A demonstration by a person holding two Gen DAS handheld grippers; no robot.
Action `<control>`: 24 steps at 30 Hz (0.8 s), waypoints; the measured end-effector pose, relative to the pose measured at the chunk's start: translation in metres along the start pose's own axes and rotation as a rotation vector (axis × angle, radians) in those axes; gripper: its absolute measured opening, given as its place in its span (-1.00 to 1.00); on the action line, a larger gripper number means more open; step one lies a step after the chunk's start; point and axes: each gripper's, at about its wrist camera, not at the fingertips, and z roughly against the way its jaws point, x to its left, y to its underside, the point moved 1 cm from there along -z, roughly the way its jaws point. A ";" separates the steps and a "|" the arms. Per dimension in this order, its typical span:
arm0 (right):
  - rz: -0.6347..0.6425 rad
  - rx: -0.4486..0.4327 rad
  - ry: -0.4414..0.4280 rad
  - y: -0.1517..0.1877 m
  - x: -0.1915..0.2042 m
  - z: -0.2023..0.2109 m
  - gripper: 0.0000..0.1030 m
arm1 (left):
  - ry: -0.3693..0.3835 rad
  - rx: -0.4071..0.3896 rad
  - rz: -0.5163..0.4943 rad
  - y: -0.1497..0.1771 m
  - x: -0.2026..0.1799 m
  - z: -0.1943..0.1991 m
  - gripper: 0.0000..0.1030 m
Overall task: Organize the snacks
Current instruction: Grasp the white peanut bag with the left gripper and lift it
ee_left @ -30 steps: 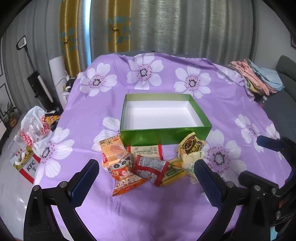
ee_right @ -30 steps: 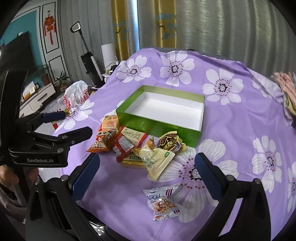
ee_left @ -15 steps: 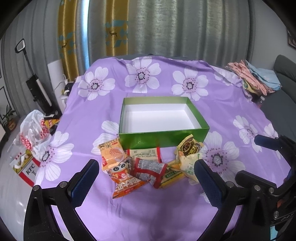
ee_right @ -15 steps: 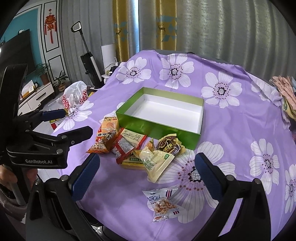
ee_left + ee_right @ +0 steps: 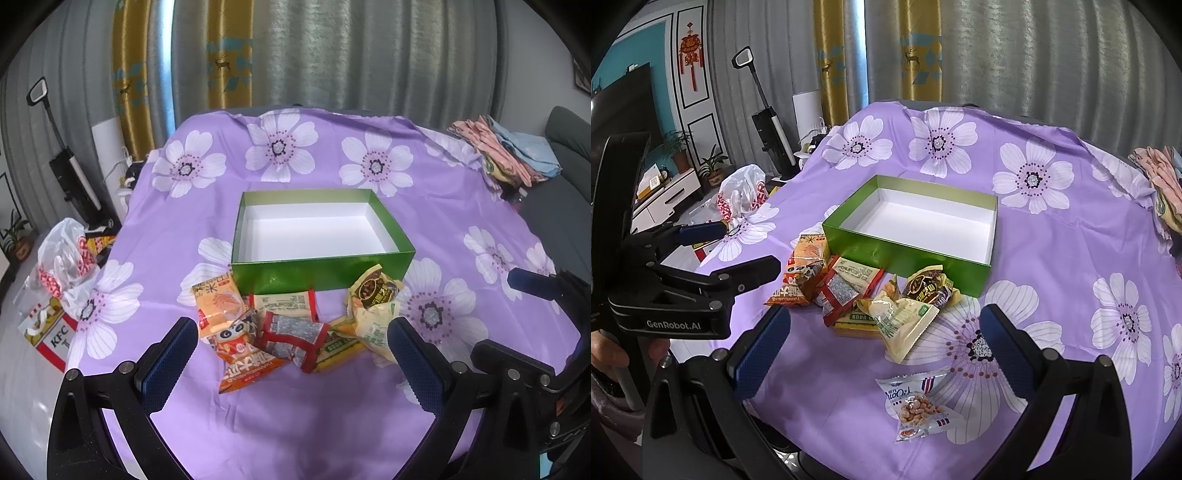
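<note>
Both views nearer; green box (image 5: 321,275) lies crosswise.

I see a white plastic bag (image 5: 64,254) at nine o'clock, a KFC box (image 5: 51,334) below it, folded clothes (image 5: 506,151) at two, an upright vacuum (image 5: 764,110) at eleven.

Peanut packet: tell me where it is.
In the right wrist view, the peanut packet lies alone on the purple cloth, nearest the camera, apart from the snack pile before the green box.
</note>
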 end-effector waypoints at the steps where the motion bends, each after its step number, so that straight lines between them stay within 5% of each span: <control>1: -0.002 -0.001 -0.001 0.000 0.000 0.000 1.00 | 0.001 0.002 -0.001 0.000 0.000 -0.001 0.98; 18: -0.053 0.011 -0.022 0.023 -0.023 -0.004 1.00 | 0.062 0.068 -0.029 0.004 -0.023 -0.020 0.98; 24: -0.101 0.045 -0.024 0.044 -0.038 -0.012 1.00 | 0.150 0.139 -0.034 0.014 -0.036 -0.036 0.98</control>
